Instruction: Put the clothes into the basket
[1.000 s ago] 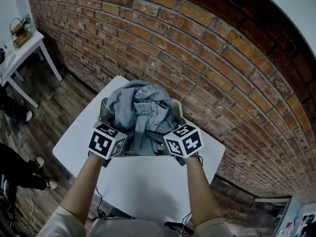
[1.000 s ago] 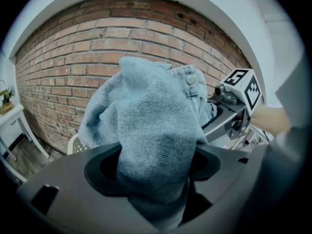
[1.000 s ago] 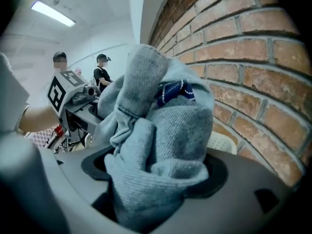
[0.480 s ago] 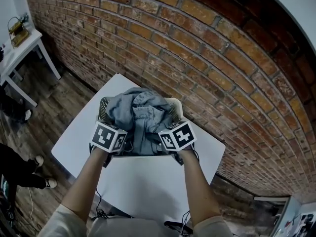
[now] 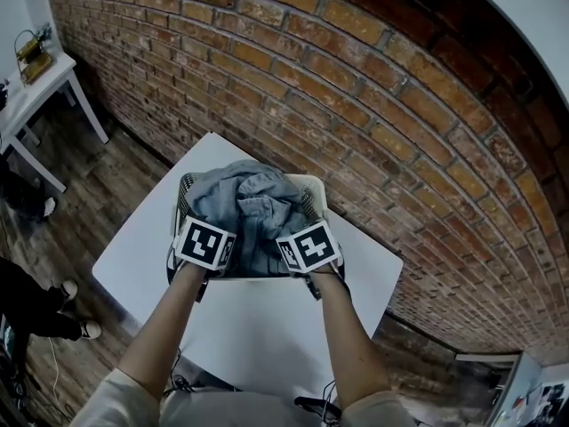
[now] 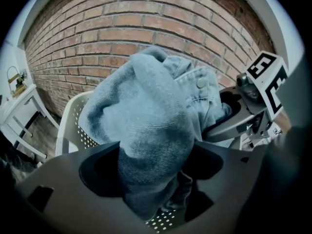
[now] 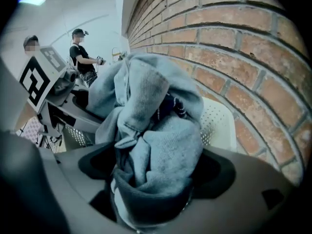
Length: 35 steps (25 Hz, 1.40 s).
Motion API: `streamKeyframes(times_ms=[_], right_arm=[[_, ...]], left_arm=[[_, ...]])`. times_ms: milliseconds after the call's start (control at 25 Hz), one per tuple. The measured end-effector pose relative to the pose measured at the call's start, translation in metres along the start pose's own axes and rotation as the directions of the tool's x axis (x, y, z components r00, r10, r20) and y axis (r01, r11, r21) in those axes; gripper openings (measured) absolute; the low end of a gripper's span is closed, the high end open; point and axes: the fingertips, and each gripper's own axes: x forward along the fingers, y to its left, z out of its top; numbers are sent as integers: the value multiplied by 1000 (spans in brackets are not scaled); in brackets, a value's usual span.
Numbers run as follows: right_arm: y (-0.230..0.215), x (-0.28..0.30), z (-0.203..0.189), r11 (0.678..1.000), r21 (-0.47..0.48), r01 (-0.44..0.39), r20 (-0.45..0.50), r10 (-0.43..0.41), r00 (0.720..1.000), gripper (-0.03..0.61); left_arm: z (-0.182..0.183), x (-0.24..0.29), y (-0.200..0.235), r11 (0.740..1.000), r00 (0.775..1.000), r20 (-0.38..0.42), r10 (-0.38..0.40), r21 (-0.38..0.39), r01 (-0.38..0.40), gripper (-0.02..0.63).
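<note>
A bundle of light-blue denim clothes (image 5: 249,205) is heaped in a white perforated basket (image 5: 313,188) on a white table (image 5: 258,327). My left gripper (image 5: 212,241) and right gripper (image 5: 302,244) sit side by side at the basket's near rim, both in the cloth. In the left gripper view, a thick fold of denim (image 6: 146,111) fills the gap of the left gripper (image 6: 156,165), over the basket wall (image 6: 68,126). In the right gripper view, bunched denim (image 7: 151,101) fills the right gripper (image 7: 156,177) the same way. Both sets of jaws are opening with cloth still touching them.
A brick wall (image 5: 373,87) runs close behind the basket. Another white table (image 5: 36,87) stands at the far left on the wooden floor. A person's legs and shoes (image 5: 40,323) show at the left edge. Two people (image 7: 80,52) stand far off in the right gripper view.
Both grippers have moved forward and closer together with the denim. The bundle has sunk lower into the basket.
</note>
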Motion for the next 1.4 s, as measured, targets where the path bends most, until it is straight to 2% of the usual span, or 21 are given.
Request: streamKeyframes(times_ms=[160, 280, 360, 480, 560, 680, 760, 800, 880, 960, 1000, 1080, 1120, 1240, 1400], right_arm=[[-1, -21, 12, 998, 69, 4, 98, -11, 995, 449], [-1, -36, 27, 998, 58, 32, 182, -42, 982, 449], [3, -43, 34, 998, 51, 39, 241, -50, 969, 449], [9, -51, 42, 997, 62, 41, 332, -59, 941, 448], [13, -57, 47, 997, 67, 45, 391, -68, 918, 446], [17, -66, 52, 994, 51, 97, 458, -109, 882, 423], [20, -73, 56, 991, 43, 125, 505, -129, 853, 383], [22, -78, 58, 991, 46, 129, 534, -133, 835, 363], [25, -89, 64, 989, 57, 134, 597, -141, 790, 303], [30, -104, 69, 987, 64, 146, 659, -152, 737, 243], [32, -111, 71, 986, 66, 155, 686, -157, 710, 200], [38, -125, 73, 984, 71, 163, 732, -162, 662, 79], [41, -131, 73, 985, 74, 155, 750, -157, 642, 52], [53, -148, 72, 990, 80, 113, 794, -132, 594, 20], [66, -170, 71, 988, 78, 134, 823, -140, 550, 9]], left_arm=[[3, -20, -2, 998, 998, 36, 44, 33, -46, 380], [17, -42, 4, 988, 981, 147, 126, 73, -138, 380], [30, -57, 3, 979, 954, 258, 155, 92, -184, 380], [44, -77, 2, 963, 900, 394, 188, 103, -247, 380], [52, -89, 0, 963, 866, 463, 188, 84, -254, 380], [59, -99, -6, 970, 830, 536, 154, 80, -231, 379], [62, -105, -11, 973, 808, 575, 128, 85, -214, 371], [63, -109, -14, 974, 796, 594, 120, 84, -209, 345], [66, -117, -18, 974, 769, 629, 114, 81, -211, 253], [67, -125, -23, 972, 749, 652, 117, 80, -222, 199], [67, -129, -26, 971, 740, 662, 120, 78, -227, 182], [68, -138, -33, 971, 713, 691, 118, 70, -228, 78], [69, -143, -38, 972, 699, 707, 110, 70, -223, 44], [68, -157, -54, 973, 666, 741, 80, 87, -213, 9], [65, -178, -76, 967, 637, 769, 63, 110, -229, 8]])
